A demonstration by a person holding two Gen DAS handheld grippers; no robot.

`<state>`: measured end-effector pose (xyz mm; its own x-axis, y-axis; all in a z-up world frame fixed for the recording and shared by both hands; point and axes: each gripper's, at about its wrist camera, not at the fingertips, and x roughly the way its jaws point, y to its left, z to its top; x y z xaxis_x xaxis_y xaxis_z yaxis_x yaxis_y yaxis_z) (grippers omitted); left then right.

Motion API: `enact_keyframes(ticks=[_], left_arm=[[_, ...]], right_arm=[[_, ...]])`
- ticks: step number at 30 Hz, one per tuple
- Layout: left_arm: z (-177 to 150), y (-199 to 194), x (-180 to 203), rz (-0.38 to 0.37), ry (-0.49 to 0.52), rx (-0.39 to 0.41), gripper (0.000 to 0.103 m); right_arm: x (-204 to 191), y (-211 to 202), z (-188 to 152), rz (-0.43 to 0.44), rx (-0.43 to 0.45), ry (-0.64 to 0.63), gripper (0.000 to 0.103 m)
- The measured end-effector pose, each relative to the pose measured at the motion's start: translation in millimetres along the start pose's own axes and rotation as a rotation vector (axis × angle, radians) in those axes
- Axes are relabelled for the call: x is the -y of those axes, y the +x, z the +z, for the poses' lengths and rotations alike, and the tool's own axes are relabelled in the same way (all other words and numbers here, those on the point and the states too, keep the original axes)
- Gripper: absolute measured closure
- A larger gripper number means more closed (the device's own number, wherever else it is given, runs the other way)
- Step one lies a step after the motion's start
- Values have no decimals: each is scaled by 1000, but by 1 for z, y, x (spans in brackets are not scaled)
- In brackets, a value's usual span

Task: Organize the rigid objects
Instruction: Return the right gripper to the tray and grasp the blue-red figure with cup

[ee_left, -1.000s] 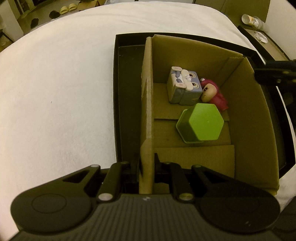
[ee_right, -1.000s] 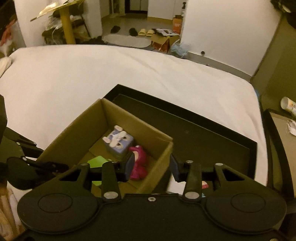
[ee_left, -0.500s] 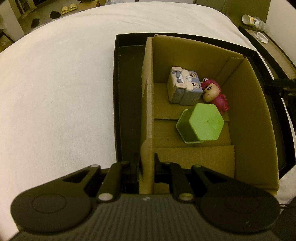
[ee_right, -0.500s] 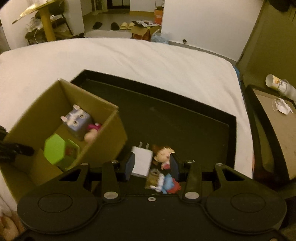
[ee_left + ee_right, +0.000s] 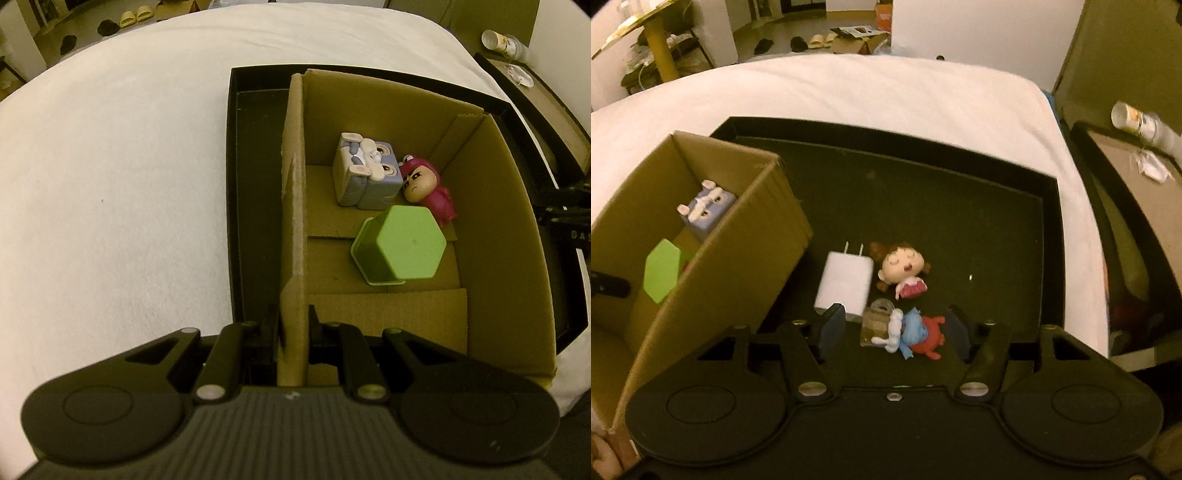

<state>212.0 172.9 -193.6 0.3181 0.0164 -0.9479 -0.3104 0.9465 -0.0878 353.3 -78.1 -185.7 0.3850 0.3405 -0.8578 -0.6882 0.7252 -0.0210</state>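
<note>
My left gripper (image 5: 293, 328) is shut on the left wall of a cardboard box (image 5: 293, 206). The box holds a grey bunny cube (image 5: 365, 173), a pink figure (image 5: 428, 188) and a green hexagonal cup (image 5: 402, 247). The box also shows in the right wrist view (image 5: 738, 266). My right gripper (image 5: 892, 328) is open above a black tray (image 5: 960, 206), with a blue and red figure (image 5: 912, 336) between its fingers. A white charger plug (image 5: 844, 282) and a brown-haired doll (image 5: 903, 269) lie just beyond.
The tray sits on a white bed (image 5: 110, 177). A side table (image 5: 1137, 192) with a cup (image 5: 1126, 114) stands to the right. Shoes and boxes lie on the floor far behind.
My right gripper has swung right, away from the box, and come down over the toys on the tray. My left gripper has kept its hold on the box wall.
</note>
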Motion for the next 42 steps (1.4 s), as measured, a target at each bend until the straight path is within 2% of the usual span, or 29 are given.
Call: enact_keyframes(ticks=[10, 27, 34, 42], left_arm=[[-2, 0, 0, -2, 0, 2, 91], [-2, -1, 1, -3, 1, 8, 91], [-2, -1, 0, -5, -1, 9, 91], [-2, -1, 0, -6, -2, 8, 91]], right_arm=[[4, 16, -12, -6, -9, 20, 43], [9, 36, -14, -23, -25, 56, 42], [5, 31, -17, -22, -17, 38, 45], [-5, 7, -12, -15, 25, 6, 45]])
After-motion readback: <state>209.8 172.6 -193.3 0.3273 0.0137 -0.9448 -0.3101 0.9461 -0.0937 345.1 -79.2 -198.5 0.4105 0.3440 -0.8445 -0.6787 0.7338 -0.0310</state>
